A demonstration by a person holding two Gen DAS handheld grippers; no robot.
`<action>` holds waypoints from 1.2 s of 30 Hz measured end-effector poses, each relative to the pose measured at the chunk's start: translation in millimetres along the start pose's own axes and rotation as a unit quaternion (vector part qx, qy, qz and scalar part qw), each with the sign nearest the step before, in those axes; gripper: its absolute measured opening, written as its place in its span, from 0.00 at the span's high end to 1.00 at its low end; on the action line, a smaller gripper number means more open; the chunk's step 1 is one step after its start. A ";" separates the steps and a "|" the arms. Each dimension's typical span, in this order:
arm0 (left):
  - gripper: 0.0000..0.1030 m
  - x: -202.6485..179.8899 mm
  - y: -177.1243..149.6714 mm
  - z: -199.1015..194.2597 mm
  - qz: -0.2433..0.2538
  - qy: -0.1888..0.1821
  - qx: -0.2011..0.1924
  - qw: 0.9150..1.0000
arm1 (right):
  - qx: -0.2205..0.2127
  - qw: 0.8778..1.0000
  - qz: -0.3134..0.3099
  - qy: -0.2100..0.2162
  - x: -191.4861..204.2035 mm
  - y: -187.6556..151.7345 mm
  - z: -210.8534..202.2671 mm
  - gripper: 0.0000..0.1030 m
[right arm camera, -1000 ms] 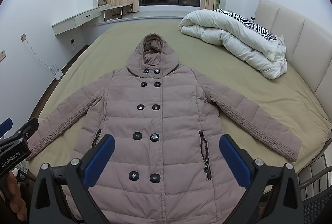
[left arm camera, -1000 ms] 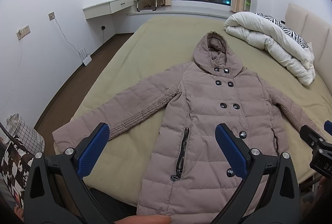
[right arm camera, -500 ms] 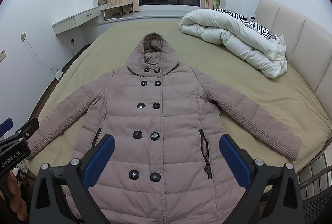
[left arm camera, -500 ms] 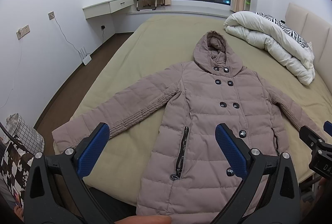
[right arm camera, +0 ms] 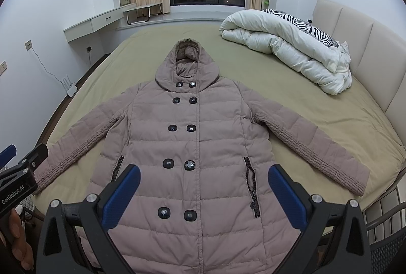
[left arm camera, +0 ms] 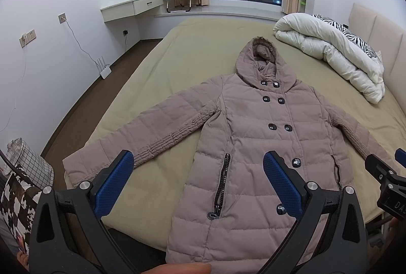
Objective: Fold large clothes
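A long mauve puffer coat point(left arm camera: 253, 137) with a hood and dark buttons lies flat, front up, on the olive bed point(left arm camera: 192, 55), sleeves spread out to both sides. It also shows in the right wrist view point(right arm camera: 203, 147). My left gripper point(left arm camera: 198, 172) is open and empty, held above the coat's hem near its left pocket zip. My right gripper point(right arm camera: 204, 185) is open and empty above the lower front buttons. Each gripper shows at the edge of the other's view.
A rolled white duvet with a zebra-print pillow point(right arm camera: 291, 45) lies at the bed's far right by the padded headboard point(right arm camera: 355, 28). A checked basket point(left arm camera: 28, 162) stands on the floor at left. A wall desk point(left arm camera: 134, 5) and window are beyond.
Both grippers have drifted slightly; the coat sits a little differently in the views. Nothing has been grasped.
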State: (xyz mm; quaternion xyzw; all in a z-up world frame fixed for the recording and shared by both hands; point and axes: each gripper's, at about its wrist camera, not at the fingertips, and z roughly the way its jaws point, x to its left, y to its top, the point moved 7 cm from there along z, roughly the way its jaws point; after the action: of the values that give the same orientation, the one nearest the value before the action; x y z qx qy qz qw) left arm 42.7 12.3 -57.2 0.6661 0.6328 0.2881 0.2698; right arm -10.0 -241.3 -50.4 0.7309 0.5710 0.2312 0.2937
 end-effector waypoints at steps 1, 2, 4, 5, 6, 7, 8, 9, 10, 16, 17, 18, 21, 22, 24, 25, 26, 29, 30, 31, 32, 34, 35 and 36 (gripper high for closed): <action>0.00 -0.8 1.3 -0.3 0.000 0.000 0.000 1.000 | 0.000 1.000 0.000 0.000 0.2 -0.2 0.1 0.00; 0.00 -0.1 0.6 -0.5 -0.001 0.000 0.000 1.000 | 0.000 1.000 0.000 0.000 0.3 -0.2 -0.1 0.00; 0.00 -0.6 1.2 -1.0 0.000 0.000 0.000 1.000 | 0.000 1.000 0.000 0.000 0.9 -0.5 0.4 0.00; 0.00 0.0 0.6 -1.1 0.000 0.001 0.000 1.000 | 0.000 1.000 0.000 0.000 1.0 -0.5 0.6 0.00; 0.00 -0.5 1.7 -1.4 0.000 0.001 0.000 1.000 | 0.001 1.000 0.000 0.000 1.2 -0.6 0.9 0.00; 0.00 0.4 -2.9 0.3 0.000 0.001 0.000 1.000 | 0.001 1.000 0.000 0.000 1.5 -0.8 1.1 0.00; 0.00 0.3 -5.6 1.4 0.000 0.001 0.000 1.000 | 0.001 1.000 0.000 0.000 1.7 -0.8 1.2 0.00; 0.00 2.3 -10.2 2.3 0.000 0.000 0.001 1.000 | 0.001 1.000 0.000 0.000 1.9 -0.9 1.5 0.00; 0.00 0.7 -6.3 1.4 0.000 0.000 0.001 1.000 | 0.001 1.000 0.000 0.000 2.3 -1.2 2.0 0.00; 0.00 0.5 -8.4 0.2 0.001 0.000 0.001 1.000 | 0.001 1.000 0.000 0.000 3.1 -1.6 2.4 0.00; 0.00 1.4 -10.2 0.2 0.000 0.002 0.001 1.000 | 0.001 1.000 0.000 0.000 3.0 -1.5 2.7 0.00; 0.00 2.0 -12.1 0.2 0.000 0.003 0.000 1.000 | 0.001 1.000 0.000 0.000 3.2 -1.7 2.9 0.00; 0.00 3.9 -20.9 -1.5 0.001 0.000 0.001 1.000 | 0.003 1.000 0.000 0.000 3.4 -2.0 3.3 0.00; 0.00 2.1 -15.6 -2.1 0.001 0.003 0.000 1.000 | 0.003 1.000 0.000 0.000 3.4 -2.2 3.3 0.00; 0.00 -8.3 -26.8 7.2 0.002 0.003 0.001 1.000 | 0.004 1.000 0.000 0.001 6.4 -3.7 5.7 0.00; 0.00 -9.7 -24.8 8.5 0.001 0.002 0.002 1.000 | 0.004 1.000 0.000 0.000 6.0 -3.5 6.0 0.00; 0.00 -11.5 -24.6 10.1 -0.001 0.000 0.005 1.000 | 0.004 1.000 0.000 0.000 5.6 -3.4 6.3 0.00; 0.00 -9.0 -27.6 16.2 -0.017 -0.001 0.013 1.000 | 0.005 1.000 0.000 0.000 4.5 -2.8 7.4 0.00; 0.00 -4.9 -25.3 16.9 -0.021 -0.001 0.015 1.000 | 0.005 1.000 0.000 0.001 4.1 -2.6 7.6 0.00; 0.00 -1.1 -24.3 17.5 -0.023 -0.003 0.016 1.000 | 0.006 1.000 0.000 0.001 4.1 -2.9 8.1 0.00; 0.00 2.4 -25.2 18.9 -0.026 -0.005 0.016 1.000 | 0.006 1.000 0.000 0.001 4.9 -3.5 7.1 0.00; 0.00 11.3 -31.7 24.8 -0.034 -0.015 0.021 0.999 | 0.005 1.000 0.001 0.002 4.9 0.6 3.8 0.00; 0.00 20.3 -34.2 32.0 -0.048 -0.034 0.031 0.998 | 0.005 1.000 0.005 0.006 4.8 -1.1 3.5 0.00; 0.00 30.5 -43.3 38.8 -0.081 -0.066 0.046 0.993 | 0.004 1.000 0.009 0.011 6.0 -1.6 3.5 0.00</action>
State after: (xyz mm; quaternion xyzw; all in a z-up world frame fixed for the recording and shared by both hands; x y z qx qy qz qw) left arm 42.1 45.3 -114.0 0.6421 0.6781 0.1913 0.3021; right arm -7.3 -235.7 -54.0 0.7345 0.5686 0.2392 0.2828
